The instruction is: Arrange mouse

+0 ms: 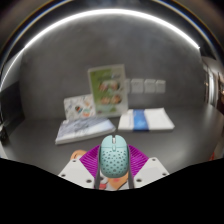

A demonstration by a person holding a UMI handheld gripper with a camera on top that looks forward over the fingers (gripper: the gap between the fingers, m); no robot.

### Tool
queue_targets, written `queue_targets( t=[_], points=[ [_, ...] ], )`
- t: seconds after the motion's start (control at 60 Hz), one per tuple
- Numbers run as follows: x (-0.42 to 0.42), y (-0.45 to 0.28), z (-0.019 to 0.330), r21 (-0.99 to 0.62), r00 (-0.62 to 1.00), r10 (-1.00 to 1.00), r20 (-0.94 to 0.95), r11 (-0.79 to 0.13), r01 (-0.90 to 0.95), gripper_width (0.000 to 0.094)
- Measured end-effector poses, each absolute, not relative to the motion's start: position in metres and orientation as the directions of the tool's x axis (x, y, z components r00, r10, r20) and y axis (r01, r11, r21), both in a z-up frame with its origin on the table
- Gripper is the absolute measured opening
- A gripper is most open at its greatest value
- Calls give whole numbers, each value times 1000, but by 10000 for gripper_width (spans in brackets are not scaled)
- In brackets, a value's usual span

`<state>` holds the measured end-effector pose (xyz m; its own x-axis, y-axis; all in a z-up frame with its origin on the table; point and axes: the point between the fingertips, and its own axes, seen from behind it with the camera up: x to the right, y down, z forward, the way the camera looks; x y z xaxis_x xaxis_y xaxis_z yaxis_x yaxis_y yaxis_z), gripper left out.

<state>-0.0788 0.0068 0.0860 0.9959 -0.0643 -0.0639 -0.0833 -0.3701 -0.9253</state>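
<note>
The gripper [114,172] has its two fingers closed on the mouse [114,157], one magenta pad [93,165] pressed to each side of it. The mouse sits right between the fingers, its nose pointing away from the camera. It is pale mint green, rounded like an egg, and its shell is dotted all over with small holes; a dark scroll wheel shows near its front tip. Whether it rests on the table or is lifted off it cannot be told.

Just ahead of the fingers lies the grey table [40,100]. On it, beyond the mouse, a flat white and blue booklet [87,130] lies beside a blue and white packet [146,121]. Behind them a picture card [107,88] stands upright, with a smaller card [79,106] leaning next to it.
</note>
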Motion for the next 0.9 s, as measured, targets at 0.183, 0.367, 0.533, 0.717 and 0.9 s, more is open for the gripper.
queue_targets(
  t=[0.183,0.367,0.533,0.717,0.9],
  points=[
    [-128,0,7,-868,999,-29,-20,-495,-32,386],
    [-129,0,-9,-848,999,-31,38,-530,15,523],
    [-135,-25,7,-831,1000,18,-20,-556,-6,827],
    [-111,-91,35,-821,997,28,-73,-569,-44,852],
    [-7,-156,21,-786,999,-51,-6,-617,-36,852]
  ],
)
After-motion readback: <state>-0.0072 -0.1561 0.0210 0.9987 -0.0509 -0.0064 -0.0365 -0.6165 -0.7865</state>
